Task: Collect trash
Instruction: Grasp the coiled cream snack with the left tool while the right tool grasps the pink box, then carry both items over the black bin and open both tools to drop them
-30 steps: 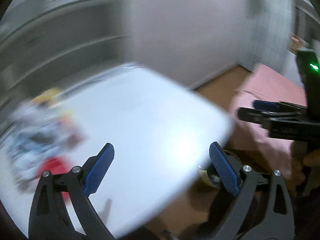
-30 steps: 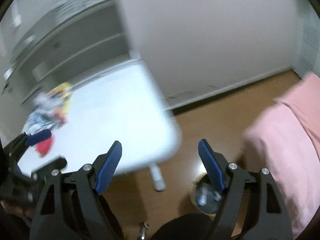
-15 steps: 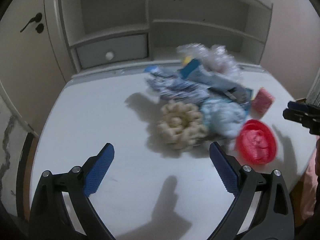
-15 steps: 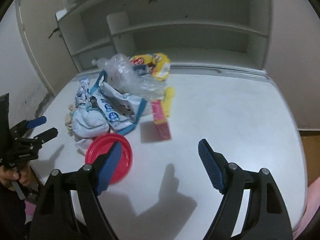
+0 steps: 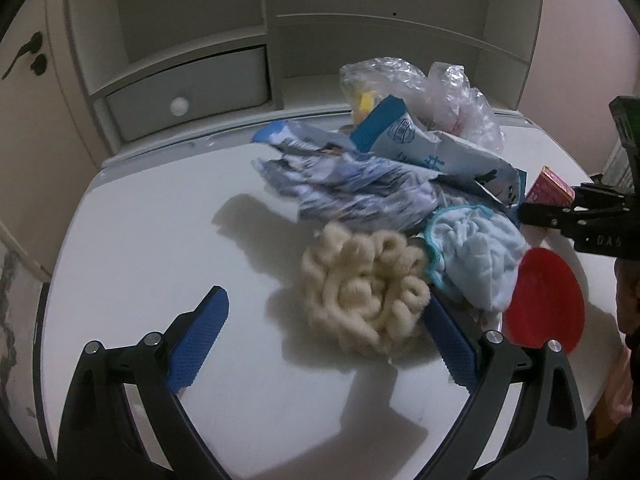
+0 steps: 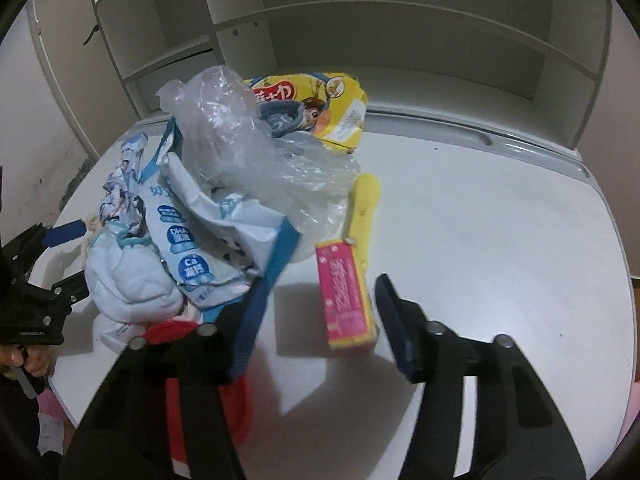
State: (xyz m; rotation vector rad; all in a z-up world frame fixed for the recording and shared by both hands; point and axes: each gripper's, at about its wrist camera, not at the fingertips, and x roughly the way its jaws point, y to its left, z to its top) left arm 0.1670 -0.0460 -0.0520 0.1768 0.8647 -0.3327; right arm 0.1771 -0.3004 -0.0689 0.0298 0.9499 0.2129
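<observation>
My right jaws [image 6: 316,328] are closing around the stiff, light pink box [image 6: 346,294], lower centre; left jaws [image 5: 324,344] wide.

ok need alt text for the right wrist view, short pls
The right gripper hangs over a white table, its jaws closing around a pink box without touching it yet. Behind the box lies a heap of trash: a clear plastic bag, a yellow snack packet and blue-and-white wrappers.
</observation>
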